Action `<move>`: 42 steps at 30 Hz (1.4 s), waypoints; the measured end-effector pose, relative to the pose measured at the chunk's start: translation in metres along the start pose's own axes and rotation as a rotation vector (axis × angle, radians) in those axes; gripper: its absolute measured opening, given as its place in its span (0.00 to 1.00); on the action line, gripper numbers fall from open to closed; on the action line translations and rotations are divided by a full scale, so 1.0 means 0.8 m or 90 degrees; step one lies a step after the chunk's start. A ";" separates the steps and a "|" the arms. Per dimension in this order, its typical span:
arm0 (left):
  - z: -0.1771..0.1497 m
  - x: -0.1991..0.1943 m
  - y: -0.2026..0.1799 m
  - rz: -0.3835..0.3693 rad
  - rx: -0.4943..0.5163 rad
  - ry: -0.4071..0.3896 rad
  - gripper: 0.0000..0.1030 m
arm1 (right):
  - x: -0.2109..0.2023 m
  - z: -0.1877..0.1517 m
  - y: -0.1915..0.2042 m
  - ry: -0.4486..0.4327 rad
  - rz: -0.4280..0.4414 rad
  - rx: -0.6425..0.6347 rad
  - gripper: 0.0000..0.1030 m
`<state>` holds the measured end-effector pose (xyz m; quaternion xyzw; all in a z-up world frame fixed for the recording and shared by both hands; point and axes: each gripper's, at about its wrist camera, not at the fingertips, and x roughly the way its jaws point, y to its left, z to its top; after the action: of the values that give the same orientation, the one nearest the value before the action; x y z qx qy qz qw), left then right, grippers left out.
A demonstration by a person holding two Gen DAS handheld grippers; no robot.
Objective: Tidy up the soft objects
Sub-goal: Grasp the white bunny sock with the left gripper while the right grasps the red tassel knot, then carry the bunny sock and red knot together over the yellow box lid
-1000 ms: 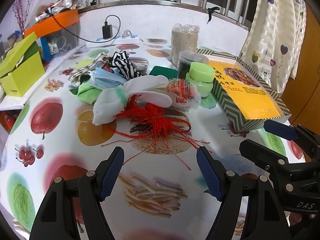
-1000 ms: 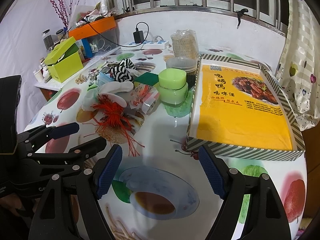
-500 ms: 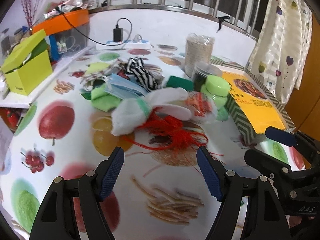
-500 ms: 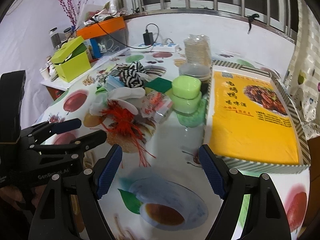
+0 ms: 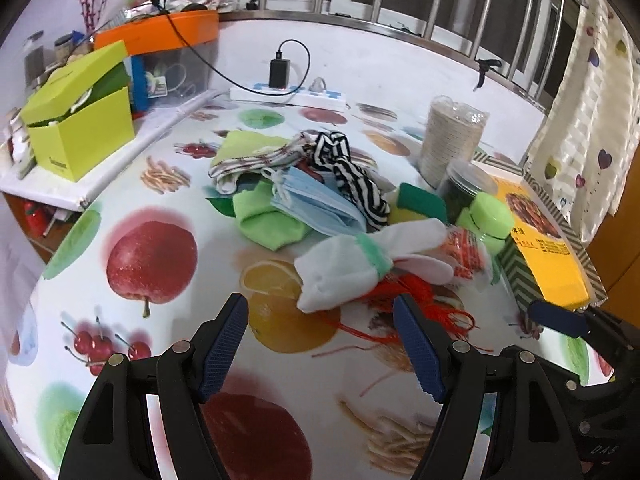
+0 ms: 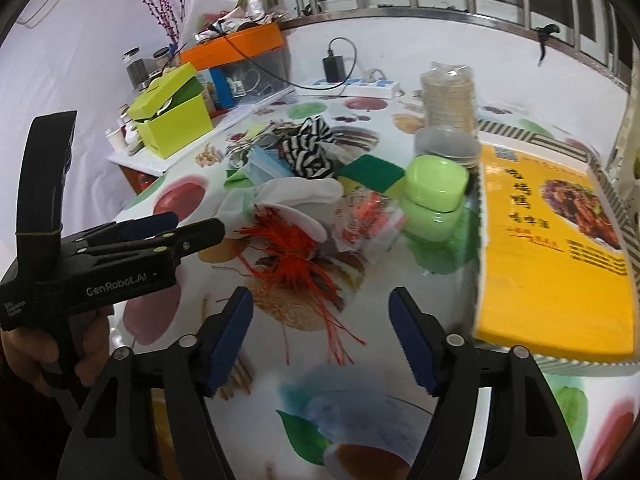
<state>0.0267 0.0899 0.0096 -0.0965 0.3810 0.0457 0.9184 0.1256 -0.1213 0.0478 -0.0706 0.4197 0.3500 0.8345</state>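
Nearest to us, our left tongs (image 5: 320, 340) stand wide apart with nothing between them, held above the fruit-printed tablecloth (image 5: 152, 256). Our right tongs (image 6: 320, 336) are also apart and empty, though their jaws have just been closing a little; only bare cloth and a few stray red threads lie in the gap.

Just ahead of both pairs lies the first of the soft things: a red tassel (image 6: 292, 248), its loose threads fanning toward us and its knotted body pointing away into the heap. Resting on its far end is a white sock (image 5: 344, 268) with a green band; its long axis runs across the left tongs' view, from lower left to upper right, so the left jaws already straddle the near toe end. In the right wrist view the left tongs reach in from the left, and their tips sit just beside that sock, so we judge the left hand the nearer one for it. The tassel lies straight ahead of the right tongs, slightly left of centre.

Further back the heap continues: a green cloth (image 5: 268, 220), blue face masks (image 5: 316, 200), a black-and-white striped cloth (image 5: 352, 172) and a green sponge (image 6: 372, 172). To the right stand a green jar (image 6: 434, 192) and a flat yellow box (image 6: 552, 248), touching nothing soft. At the far edge we see a lime-green box (image 5: 80, 128) with its lid ajar, and a power strip (image 5: 288, 94).
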 end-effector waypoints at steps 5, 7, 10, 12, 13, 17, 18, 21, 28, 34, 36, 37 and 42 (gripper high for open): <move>0.007 0.006 0.006 -0.010 0.004 0.000 0.73 | 0.018 0.006 0.008 0.015 0.040 -0.009 0.61; 0.010 0.010 0.008 -0.016 0.009 0.000 0.73 | 0.028 0.008 0.009 0.023 0.053 -0.010 0.60; 0.014 0.016 0.008 -0.025 0.020 0.004 0.73 | 0.043 0.011 0.010 0.034 0.060 -0.009 0.59; 0.014 0.020 0.007 -0.035 0.024 0.008 0.73 | 0.052 0.014 0.011 0.039 0.062 -0.009 0.59; 0.015 0.022 0.007 -0.040 0.026 0.010 0.73 | 0.057 0.015 0.011 0.042 0.063 -0.009 0.59; 0.021 0.030 0.008 -0.053 0.030 0.013 0.73 | 0.073 0.020 0.010 0.050 0.061 -0.006 0.59; 0.023 0.032 0.009 -0.056 0.030 0.013 0.73 | 0.077 0.021 0.010 0.052 0.061 -0.005 0.59; 0.029 0.041 0.009 -0.060 0.035 0.013 0.73 | 0.087 0.024 0.012 0.058 0.063 -0.008 0.46; 0.034 0.064 0.009 -0.079 0.039 0.029 0.65 | 0.092 0.024 0.008 0.064 0.051 -0.009 0.18; 0.031 0.071 0.004 -0.109 0.048 0.042 0.41 | 0.087 0.021 0.004 0.064 0.055 -0.003 0.18; 0.028 0.066 0.001 -0.112 0.052 0.037 0.40 | 0.086 0.020 0.004 0.065 0.056 -0.003 0.18; 0.027 0.063 0.000 -0.114 0.051 0.036 0.40 | 0.084 0.019 0.003 0.065 0.057 -0.002 0.18; 0.025 0.041 0.003 -0.114 0.036 0.016 0.40 | 0.071 0.009 0.002 0.062 0.051 -0.004 0.18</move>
<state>0.0635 0.0970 -0.0002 -0.1049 0.3837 -0.0486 0.9162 0.1522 -0.0872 0.0102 -0.0730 0.4610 0.3808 0.7982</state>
